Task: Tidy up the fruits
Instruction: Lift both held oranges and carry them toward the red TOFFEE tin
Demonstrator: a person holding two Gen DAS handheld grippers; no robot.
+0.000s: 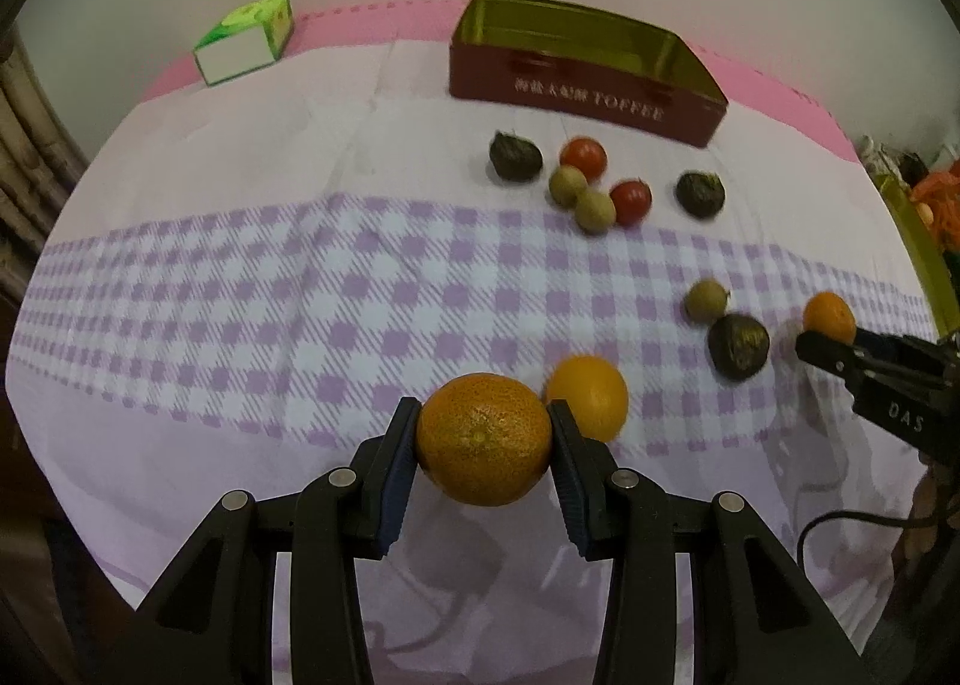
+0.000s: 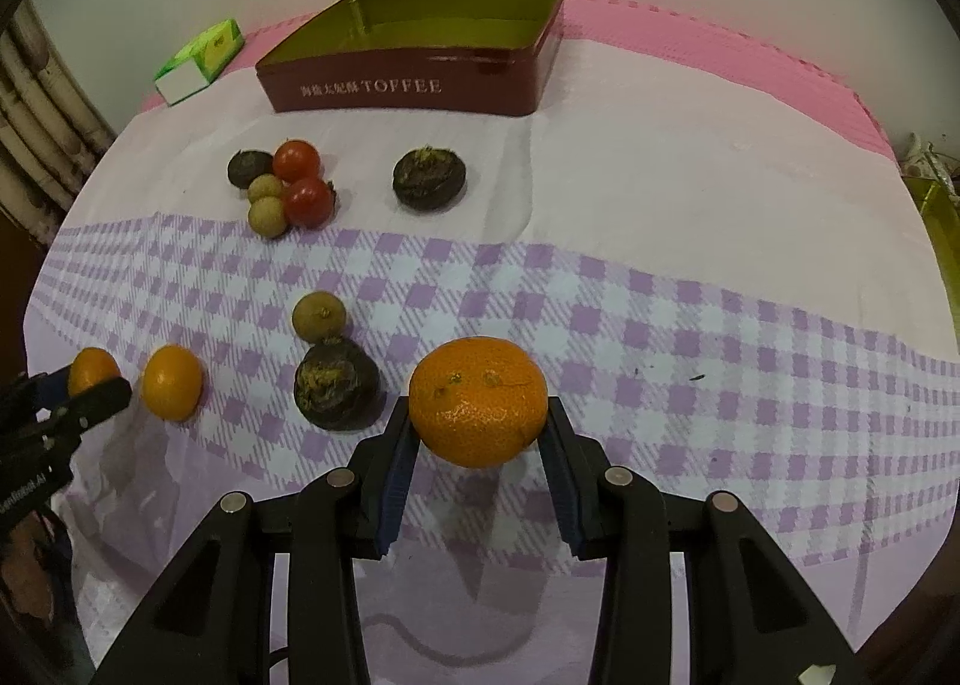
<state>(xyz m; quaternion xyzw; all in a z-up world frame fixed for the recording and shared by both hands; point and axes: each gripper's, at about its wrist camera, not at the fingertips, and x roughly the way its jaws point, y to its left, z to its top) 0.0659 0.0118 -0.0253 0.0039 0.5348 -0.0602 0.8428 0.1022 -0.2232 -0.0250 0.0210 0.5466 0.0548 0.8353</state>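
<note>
Left wrist view: left gripper [image 1: 483, 439] is clamped on a mandarin [image 1: 483, 439], pads pressing both sides, held above the checked tablecloth [image 1: 240, 295]. A smooth orange fruit [image 1: 589, 397] lies on the cloth just behind the right-hand finger. Further out: a longan [image 1: 707, 300] touching a dark round fruit [image 1: 738, 346]. The cluster near the tin has two cherry tomatoes [image 1: 583, 157], two longans [image 1: 567, 185] and a dark fruit [image 1: 515, 156]; another dark fruit [image 1: 699, 194] sits apart to its right. The red tin [image 1: 576, 91] reads "TOFFEE", preceded by Chinese characters too small to read; it's open and gold inside. Green carton [image 1: 246, 40] at the back left. The right gripper's finger at the right edge carries "DAS".

Right wrist view: right gripper [image 2: 478, 402] grips a second mandarin [image 2: 478, 402], this one with skin blemishes on top, also off the cloth. The dark fruit [image 2: 336, 385] sits just left of its finger. Only this view shows the left gripper [image 2: 90, 379] from the side, with partial lettering on its body, unreadable.
</note>
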